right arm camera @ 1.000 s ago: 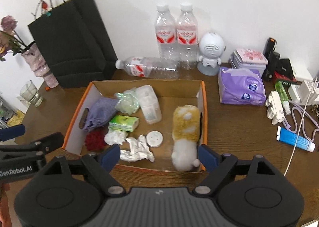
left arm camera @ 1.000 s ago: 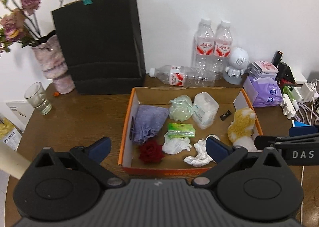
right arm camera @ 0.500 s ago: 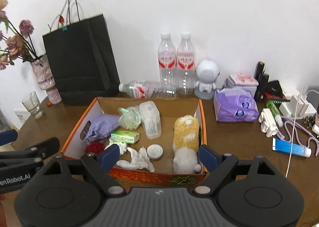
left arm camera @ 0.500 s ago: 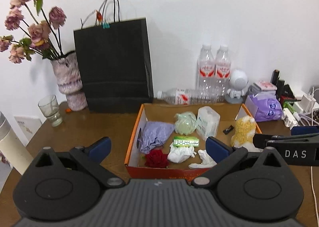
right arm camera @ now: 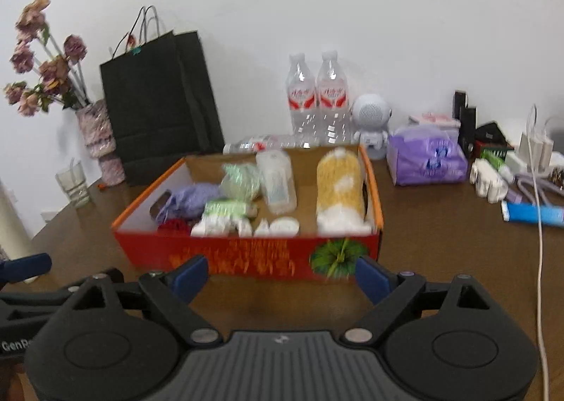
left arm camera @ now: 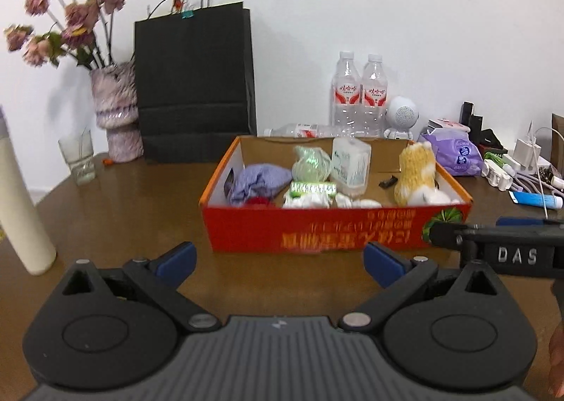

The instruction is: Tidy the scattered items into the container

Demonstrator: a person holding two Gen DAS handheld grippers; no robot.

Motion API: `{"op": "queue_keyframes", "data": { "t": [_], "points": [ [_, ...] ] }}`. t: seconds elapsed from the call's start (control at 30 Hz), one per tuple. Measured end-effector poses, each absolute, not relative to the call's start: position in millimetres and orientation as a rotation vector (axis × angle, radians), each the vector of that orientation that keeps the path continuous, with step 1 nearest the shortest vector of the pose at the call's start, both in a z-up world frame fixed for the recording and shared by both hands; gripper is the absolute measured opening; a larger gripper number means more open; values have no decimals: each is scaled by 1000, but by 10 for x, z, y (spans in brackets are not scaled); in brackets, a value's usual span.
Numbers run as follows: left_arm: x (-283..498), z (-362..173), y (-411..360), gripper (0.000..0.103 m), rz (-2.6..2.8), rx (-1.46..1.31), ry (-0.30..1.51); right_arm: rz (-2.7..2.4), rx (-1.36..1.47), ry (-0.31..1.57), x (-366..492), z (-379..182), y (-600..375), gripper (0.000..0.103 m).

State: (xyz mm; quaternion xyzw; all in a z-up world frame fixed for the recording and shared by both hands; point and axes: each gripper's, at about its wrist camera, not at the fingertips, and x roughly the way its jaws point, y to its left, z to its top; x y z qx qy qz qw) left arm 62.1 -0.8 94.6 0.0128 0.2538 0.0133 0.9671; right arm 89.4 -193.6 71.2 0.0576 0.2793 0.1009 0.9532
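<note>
Currently the cardboard box (left arm camera: 335,228) sits mid-table, holding the plush toy (left arm camera: 416,171), purple cloth (left arm camera: 259,178) and tissues. Your left gripper (left arm camera: 278,260) and right gripper (right arm camera: 282,277) hover before it, fingers apart, empty. Judgement: tidying looks finished; next, withdraw. Box floor partly hidden by its front wall; right view blurred.

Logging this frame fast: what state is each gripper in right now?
Left gripper: open, holding nothing, short of the orange box.
Right gripper: open, holding nothing, short of the same box.
</note>
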Motion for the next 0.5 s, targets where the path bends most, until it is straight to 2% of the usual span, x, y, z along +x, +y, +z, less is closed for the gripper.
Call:
{"op": "queue_keyframes", "data": {
  "t": [0.5],
  "points": [
    [201,366,155,103,37,34,611,211,109,662,376,45,-1815,92]
  ]
}}
